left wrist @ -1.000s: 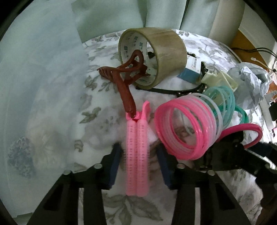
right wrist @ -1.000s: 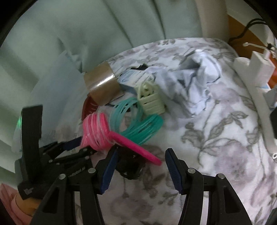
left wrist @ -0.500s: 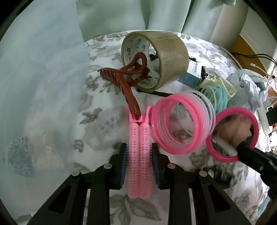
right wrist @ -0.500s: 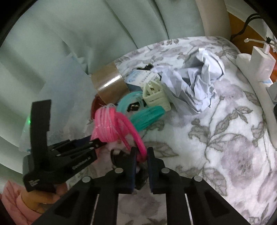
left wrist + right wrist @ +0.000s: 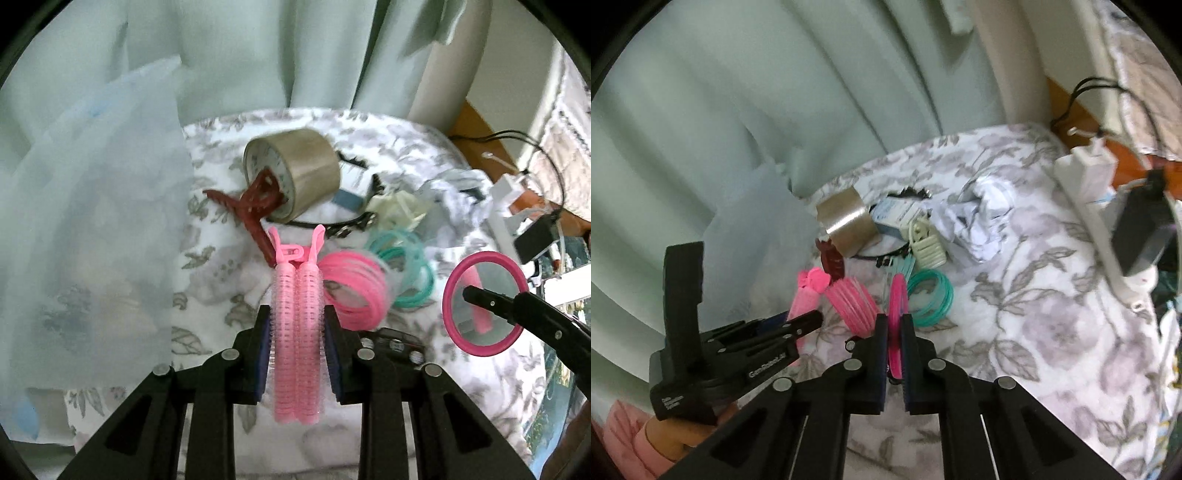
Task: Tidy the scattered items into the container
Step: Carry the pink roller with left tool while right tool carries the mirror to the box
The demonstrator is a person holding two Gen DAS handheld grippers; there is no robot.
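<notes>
My left gripper (image 5: 297, 325) is shut on a pink hair-roller clip (image 5: 297, 343) and holds it above the floral blanket (image 5: 218, 258). My right gripper (image 5: 894, 325) is shut on a round pink-rimmed mirror (image 5: 897, 321), seen edge-on there and face-on in the left wrist view (image 5: 484, 302). On the blanket lie a pink coil of rings (image 5: 354, 291), a teal coil (image 5: 406, 269), a dark red claw clip (image 5: 255, 206) and a brown tape roll (image 5: 295, 170). A translucent blue bag (image 5: 88, 229) stands at the left.
A cream claw clip (image 5: 925, 243), a small blue box (image 5: 895, 218), a black strap (image 5: 343, 225) and crumpled paper (image 5: 982, 218) lie behind the coils. A white power strip with a black adapter (image 5: 1137, 236) sits at the right edge. Green curtains hang behind.
Both grippers closed on their items and rose: the left lifted the pink roller clip, the right lifted the pink mirror clear of the coils. Both views have pulled back from the pile.
</notes>
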